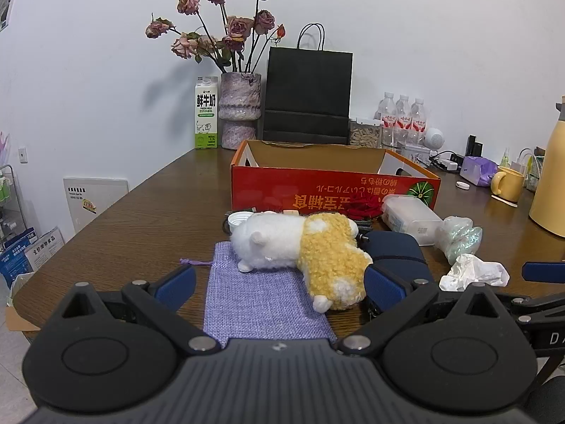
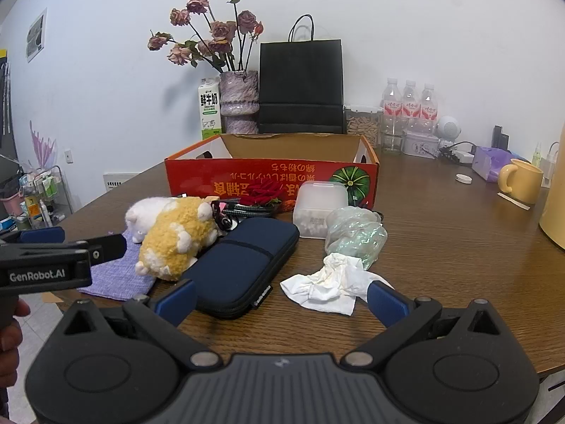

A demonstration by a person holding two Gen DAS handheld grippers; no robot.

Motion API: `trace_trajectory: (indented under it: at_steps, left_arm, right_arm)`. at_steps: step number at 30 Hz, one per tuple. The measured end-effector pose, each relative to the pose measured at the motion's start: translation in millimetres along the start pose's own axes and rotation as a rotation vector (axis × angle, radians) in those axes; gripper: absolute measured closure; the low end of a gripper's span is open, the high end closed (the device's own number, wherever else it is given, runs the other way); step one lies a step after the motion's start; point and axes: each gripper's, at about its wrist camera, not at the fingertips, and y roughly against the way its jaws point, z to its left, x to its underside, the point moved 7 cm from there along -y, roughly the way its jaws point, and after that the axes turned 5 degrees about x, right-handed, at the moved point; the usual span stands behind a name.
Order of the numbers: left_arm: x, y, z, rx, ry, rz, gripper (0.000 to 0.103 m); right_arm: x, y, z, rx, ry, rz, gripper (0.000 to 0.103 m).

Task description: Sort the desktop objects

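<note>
Both claws, left claw (image 1: 279,288) and right claw (image 2: 281,298), wide and empty; plush toy (image 1: 303,251) lengthwise, diagonal across purple pouch (image 1: 261,304).

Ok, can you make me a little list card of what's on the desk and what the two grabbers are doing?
table: brown wood
box: red, open, behind the pile
plush toy: yellow and white, lying partly on the purple pouch
purple pouch: flat on the table
blue case: right of the plush toy
tissue: crumpled, white
left gripper: open, holding nothing
right gripper: open, holding nothing
</note>
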Motion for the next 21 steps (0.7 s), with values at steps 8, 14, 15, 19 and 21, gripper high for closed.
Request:
trace_trajectory:
  at_steps: [8, 14, 15, 19, 21]
  left_arm:
    - [-0.5, -0.1, -0.2, 0.0, -0.001, 0.0, 0.0]
    - [-0.7, -0.1, -0.3, 0.0, -0.001, -0.001, 0.0]
    - [-0.7, -0.1, -0.3, 0.0, -0.001, -0.001, 0.0]
    - [-0.5, -0.1, -1.1, 0.001, -0.004, 0.001, 0.0]
    - [-1.3, 0.2, -1.8, 0.001, -0.005, 0.002, 0.0]
  right_arm:
    - [1.0, -1.7, 0.7, -0.001, 0.0, -0.001, 0.0]
    - [0.5, -1.0, 0.4, -0.002, 0.001, -0.001, 0.0]
    - [0.5, -1.1, 0.4, -0.001, 0.001, -0.001, 0.0]
    - [0.3, -0.9, 0.4, -0.003, 0.001, -0.002, 0.0]
    - [-0.6, -0.6, 0.0, -0.003, 0.001, -0.002, 0.0]
